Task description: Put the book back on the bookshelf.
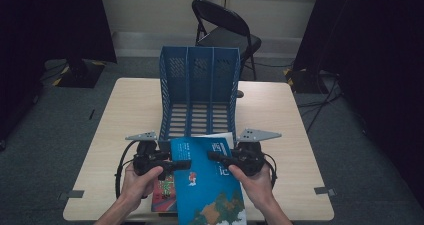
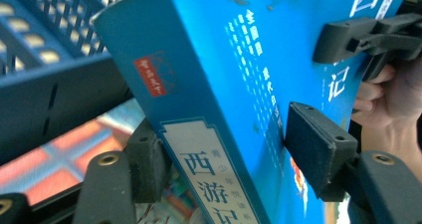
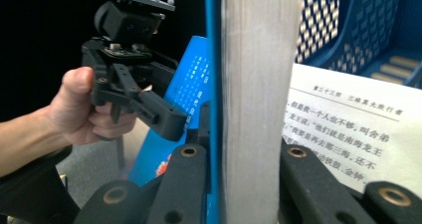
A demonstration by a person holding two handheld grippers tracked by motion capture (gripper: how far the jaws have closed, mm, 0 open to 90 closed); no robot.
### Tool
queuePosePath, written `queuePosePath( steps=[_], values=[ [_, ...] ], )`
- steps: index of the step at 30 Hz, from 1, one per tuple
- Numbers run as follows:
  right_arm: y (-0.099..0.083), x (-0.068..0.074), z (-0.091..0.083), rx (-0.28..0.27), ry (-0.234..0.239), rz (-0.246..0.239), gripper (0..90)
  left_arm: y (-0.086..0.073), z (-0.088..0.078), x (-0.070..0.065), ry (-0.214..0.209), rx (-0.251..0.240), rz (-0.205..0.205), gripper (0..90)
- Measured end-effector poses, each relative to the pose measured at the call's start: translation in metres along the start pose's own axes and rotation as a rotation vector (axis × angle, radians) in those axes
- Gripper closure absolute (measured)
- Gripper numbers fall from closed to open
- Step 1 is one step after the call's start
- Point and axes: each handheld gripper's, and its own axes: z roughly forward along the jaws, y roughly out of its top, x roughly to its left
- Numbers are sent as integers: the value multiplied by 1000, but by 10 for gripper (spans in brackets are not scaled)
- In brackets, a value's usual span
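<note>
While clamped, both tools [image 1: 200, 161] on book [image 1: 212, 190]

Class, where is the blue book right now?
In the high view the blue book sits at the table's near edge, in front of the blue file rack, between the left gripper and right gripper.

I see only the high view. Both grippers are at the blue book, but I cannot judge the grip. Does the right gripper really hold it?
Observer: Yes. In the right gripper view, the right gripper has a jaw on each side of the blue book, clamped across its grey page edge.
Operator: And the left one?
Observer: In the left gripper view, the left gripper has one pad on the cover and the other behind the spine. Both look to touch.
Operator: Is something white behind the book?
Observer: Yes, a white page with printed text lies open beside the clamped block, in front of the blue rack.
</note>
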Motion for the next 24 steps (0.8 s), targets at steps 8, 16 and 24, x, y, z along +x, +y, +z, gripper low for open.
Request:
queuePosePath(
  steps=[8, 16, 24],
  values=[
    [13, 4, -10, -59, 2, 0, 801, 21, -4, -8, -11, -36, 29, 400],
    [23, 4, -5, -66, 36, 11, 801, 33, -1, -22, -47, -59, 46, 499],
    [39, 17, -6, -106, 9, -58, 801, 50, -18, -33, -16, -114, 102, 546]
  ],
)
